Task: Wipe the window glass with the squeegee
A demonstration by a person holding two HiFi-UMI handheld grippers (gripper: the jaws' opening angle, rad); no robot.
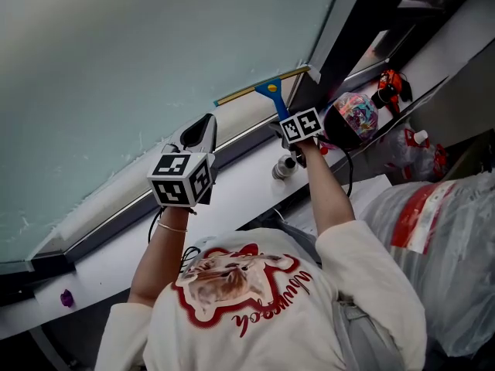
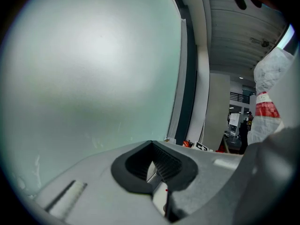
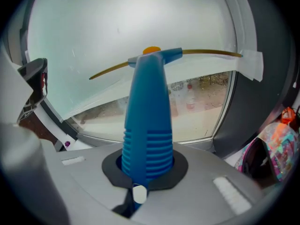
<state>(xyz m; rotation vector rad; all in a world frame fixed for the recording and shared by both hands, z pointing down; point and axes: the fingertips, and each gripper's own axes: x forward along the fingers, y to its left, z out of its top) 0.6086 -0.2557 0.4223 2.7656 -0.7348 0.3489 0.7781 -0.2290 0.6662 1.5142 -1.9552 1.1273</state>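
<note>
The window glass fills the upper left and looks milky over most of its face. A squeegee with a blue handle and a thin yellowish blade rests against the pane low down, close to the dark right frame. My right gripper is shut on its handle, and the blade lies where the milky glass meets a clearer strip below. My left gripper is raised beside the pane, left of the squeegee. Its jaws are shut with nothing in them, facing the glass.
A white sill runs below the pane with a small bottle and a purple bit on it. A colourful round bag and a red-black item sit at the right. White plastic bags lie beside the person.
</note>
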